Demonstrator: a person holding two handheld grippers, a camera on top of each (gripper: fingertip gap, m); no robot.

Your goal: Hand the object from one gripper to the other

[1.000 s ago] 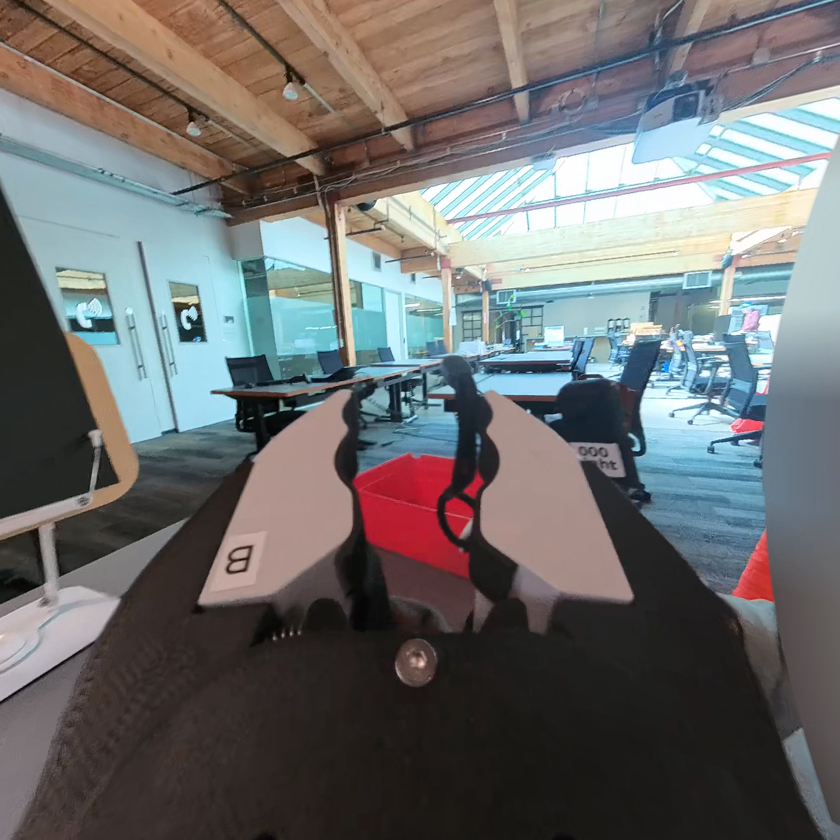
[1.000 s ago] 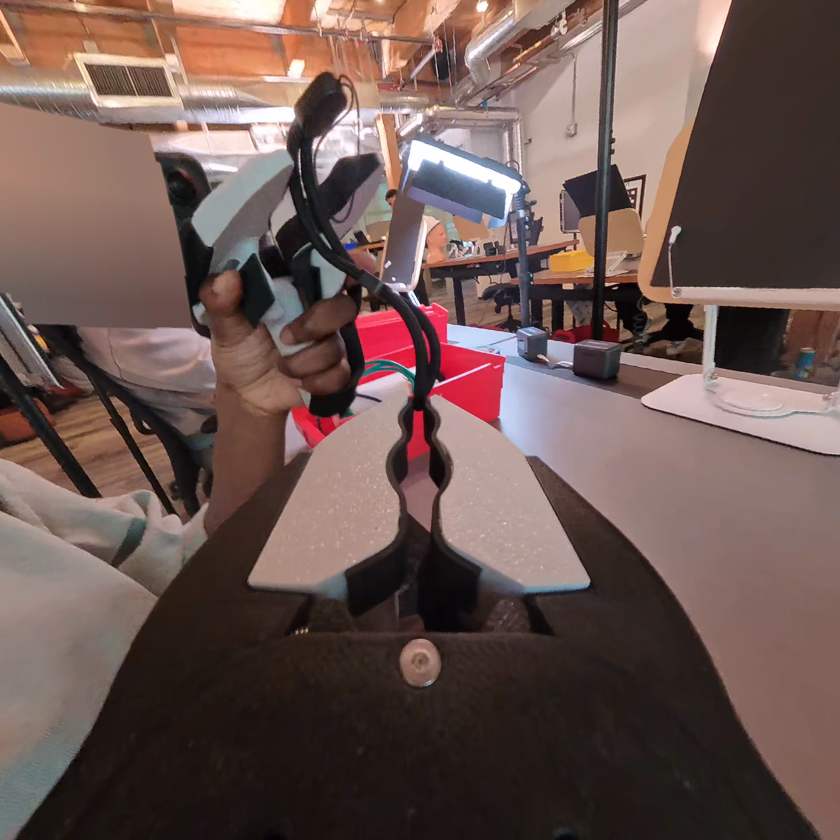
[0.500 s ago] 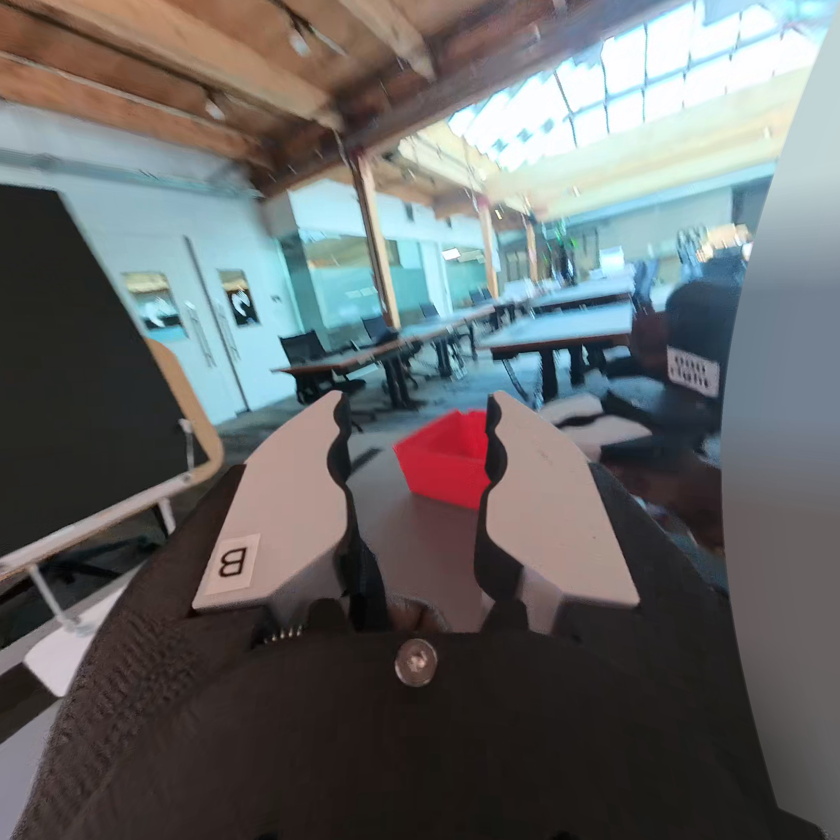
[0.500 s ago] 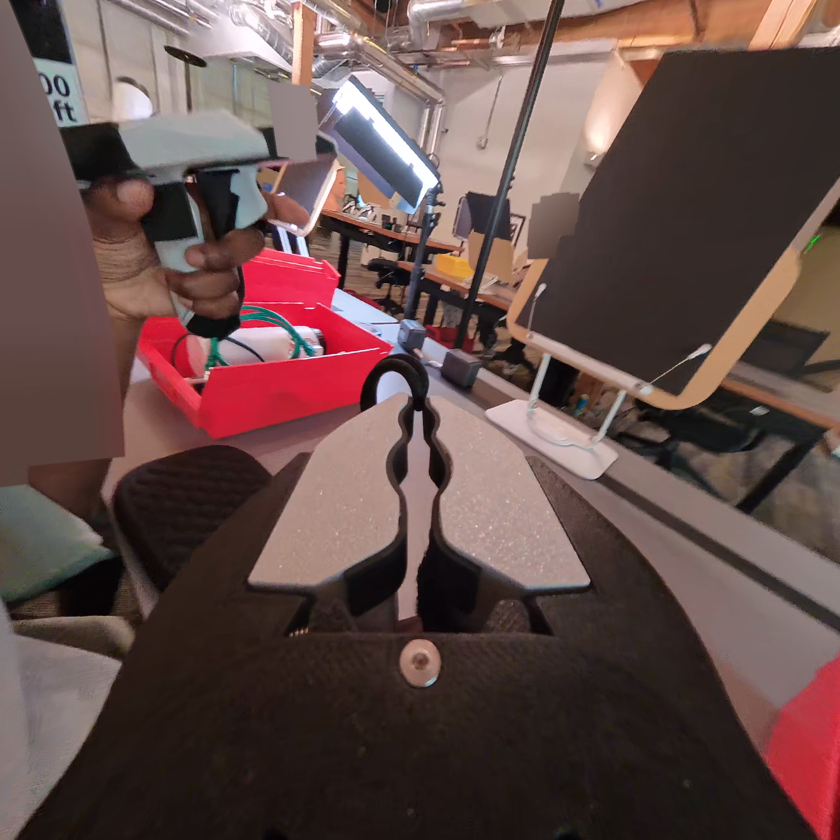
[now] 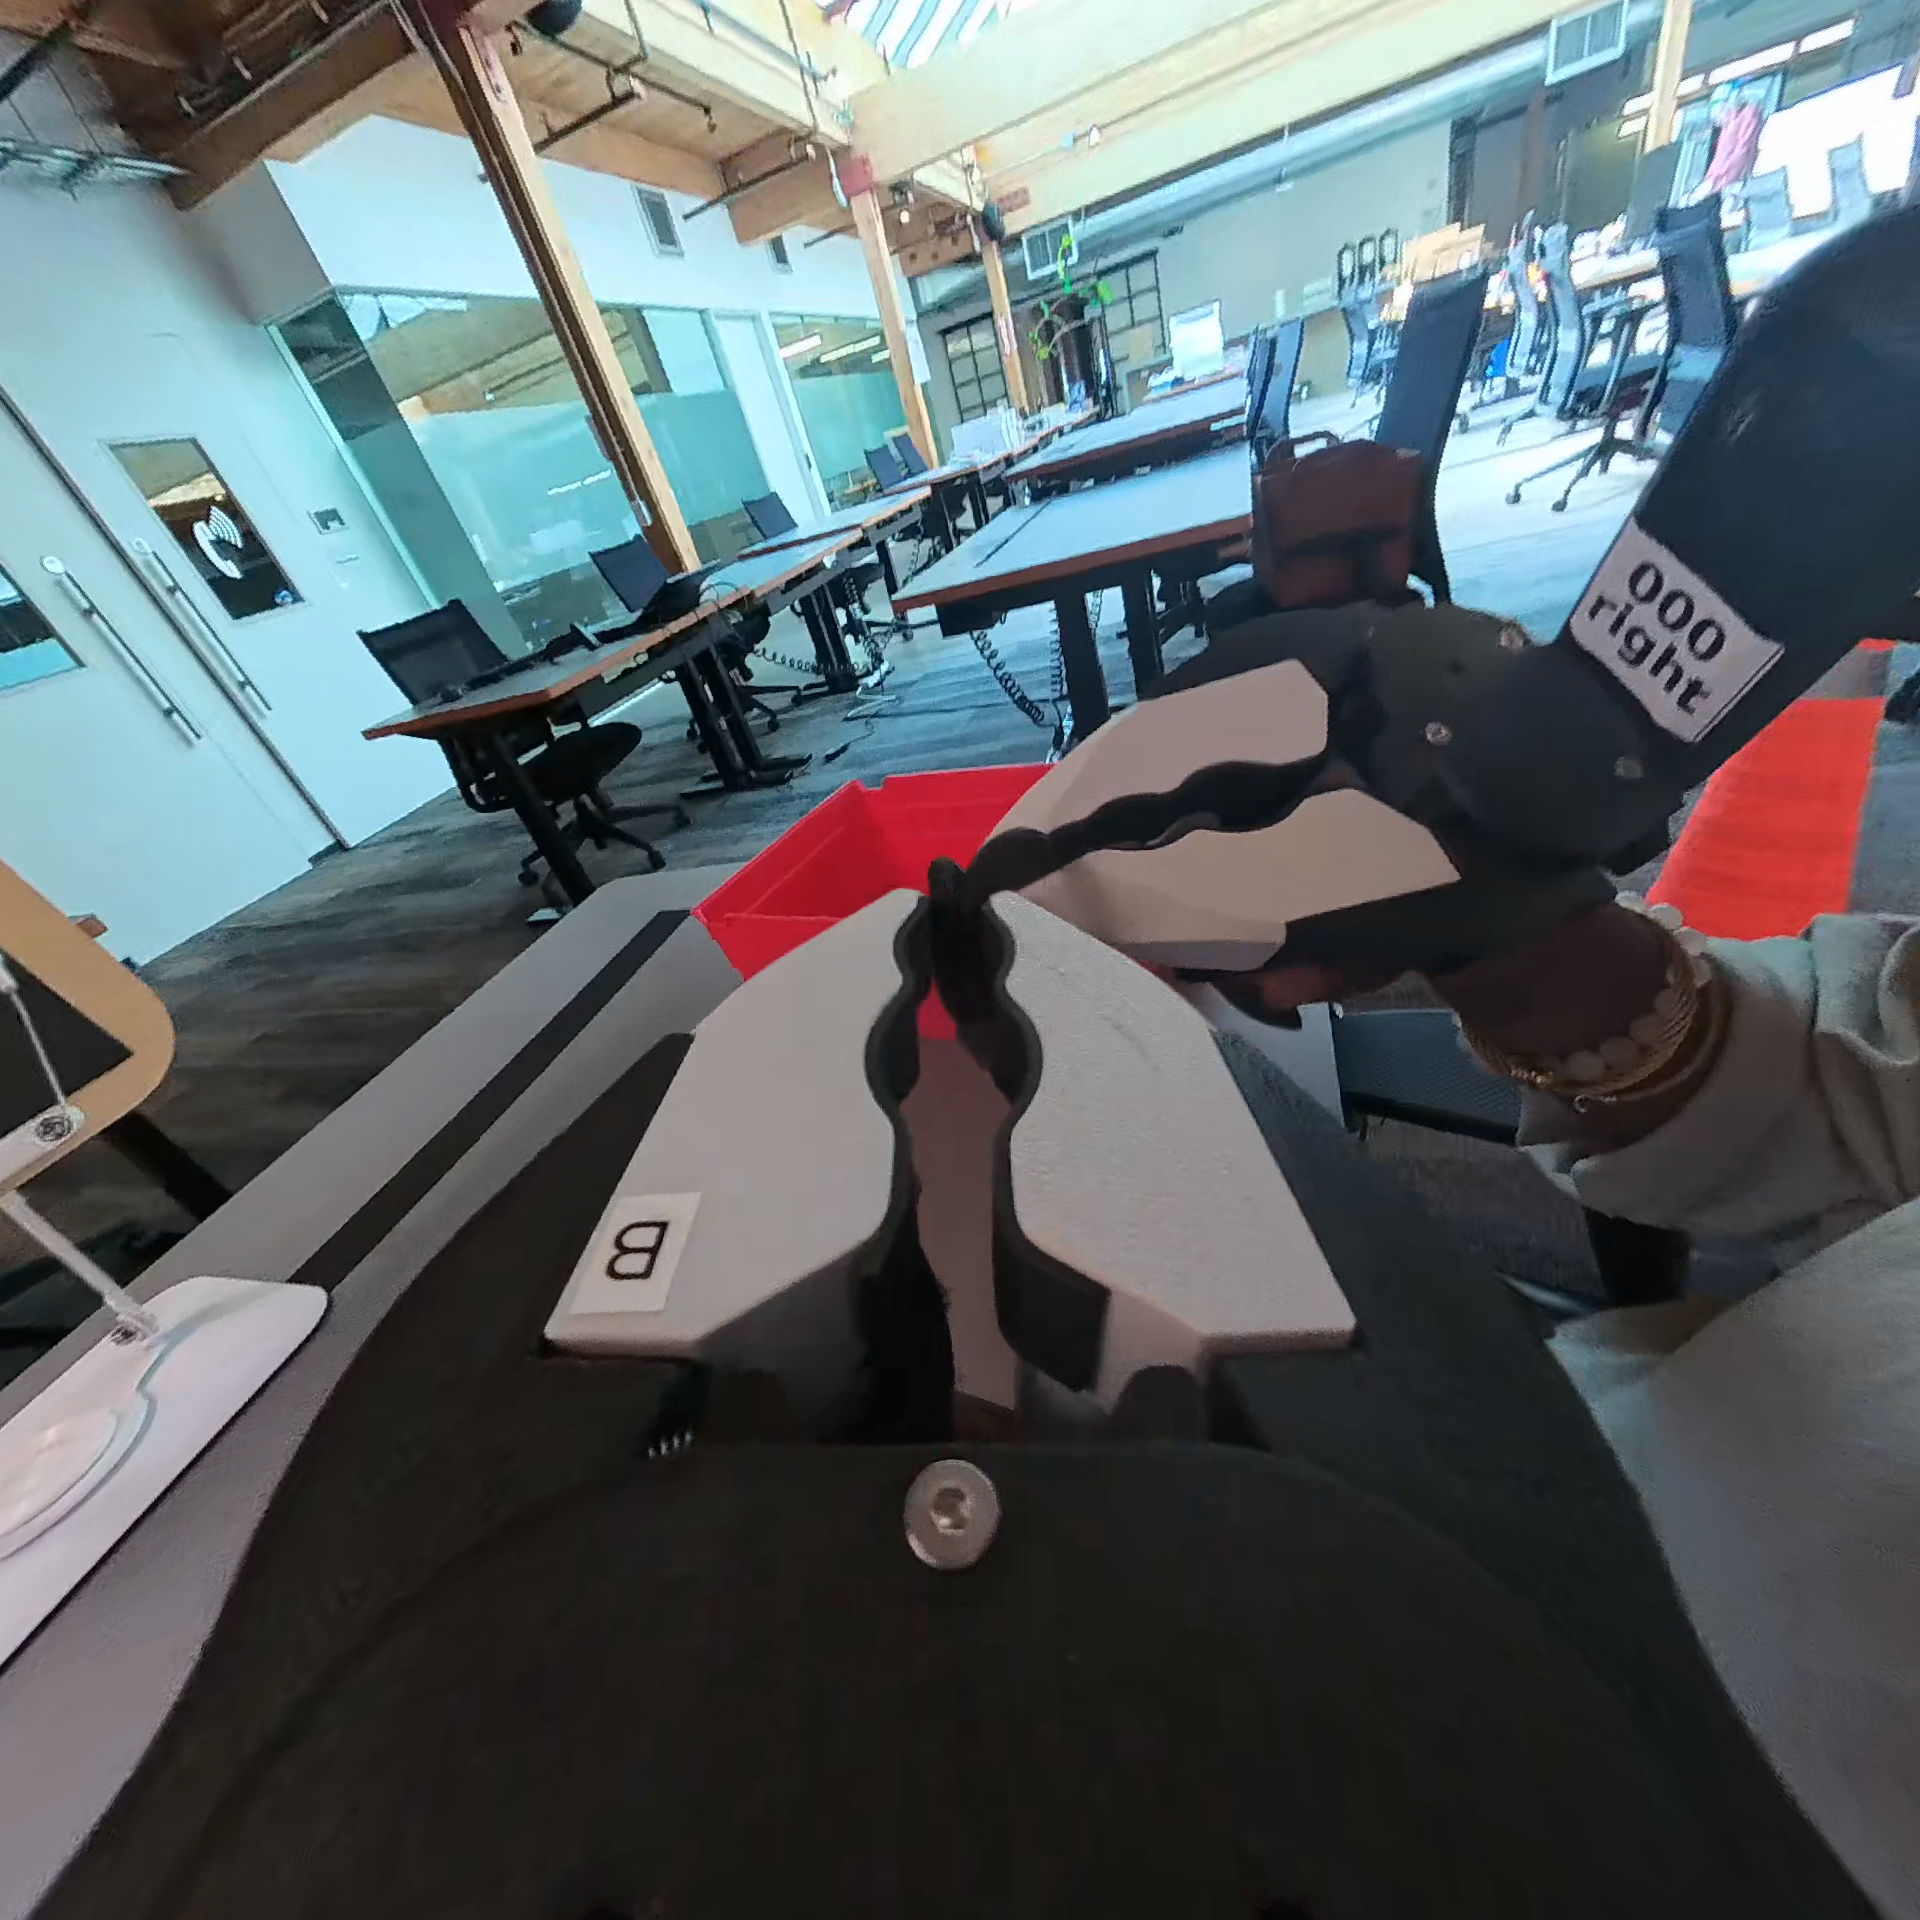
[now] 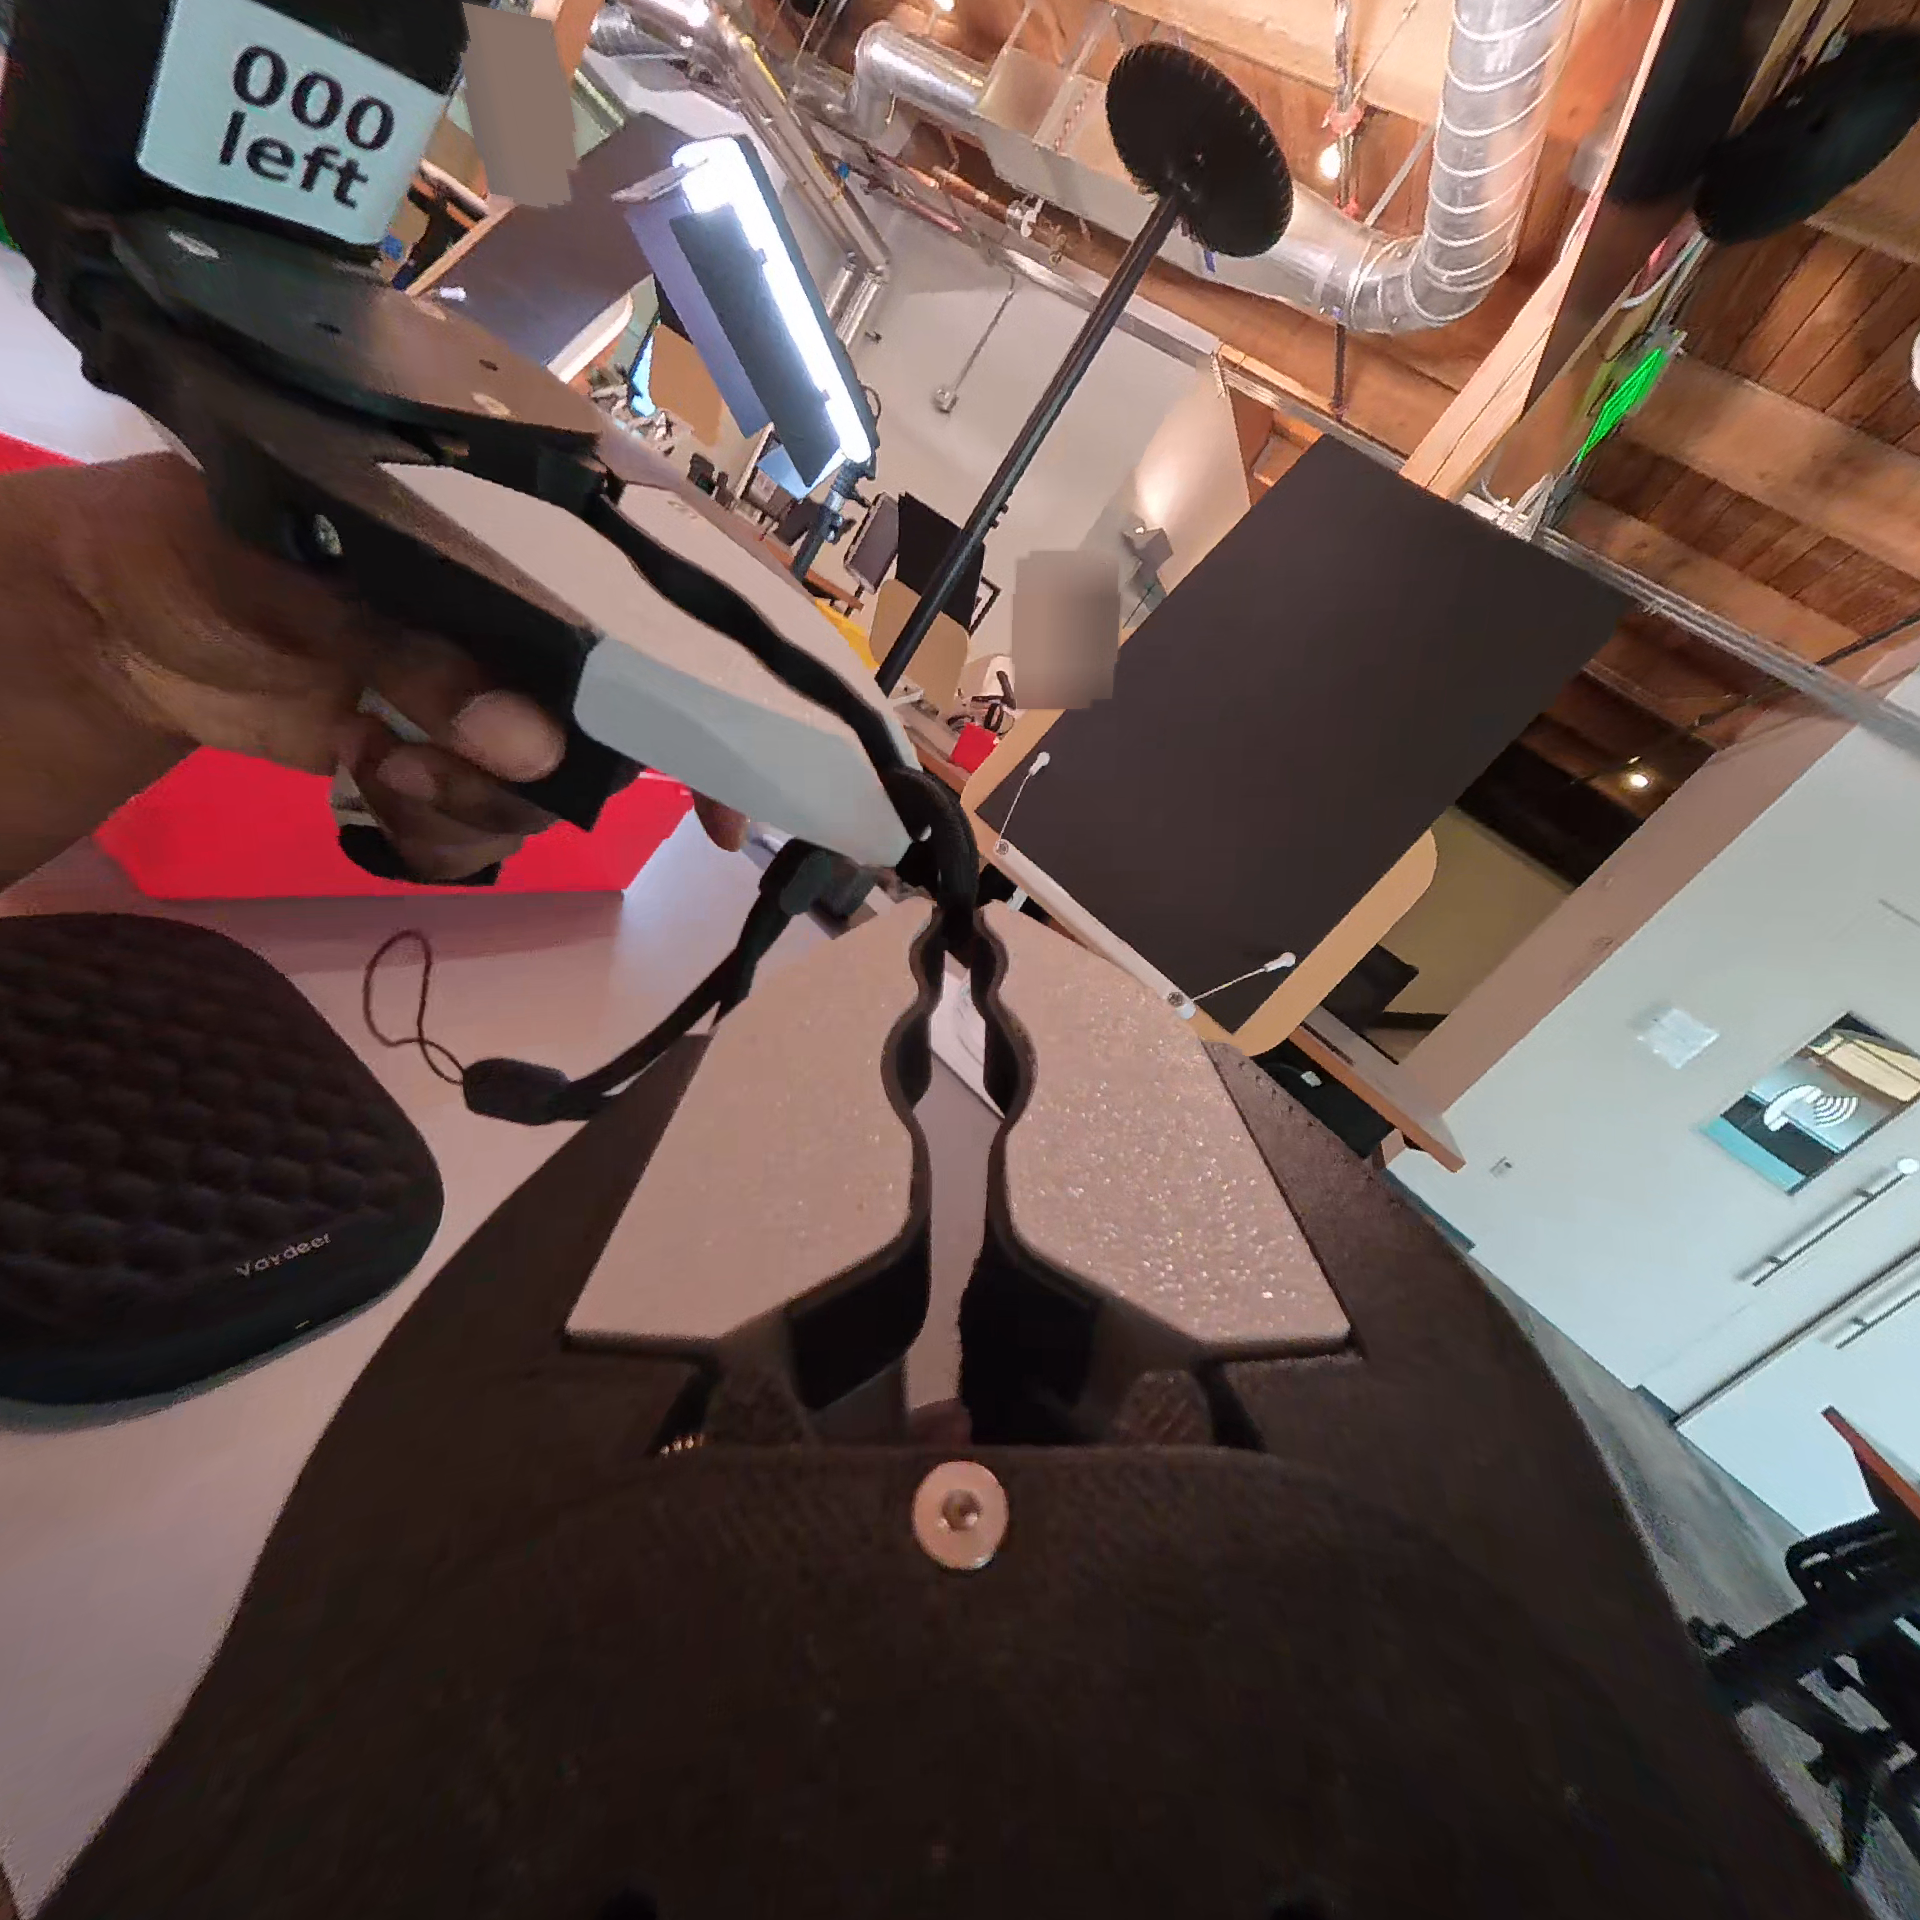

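- Black cord: pinched at the tips of both hand-held grippers, held in the air above the grey counter.
- Left hand-held gripper: jaws nearly closed on the cord.
- Right hand-held gripper: jaws nearly closed, clamping the same cord; its loose end with a thin loop hangs toward the counter.
- Black pad on the counter, left of it.
- Red bin beyond the tips.
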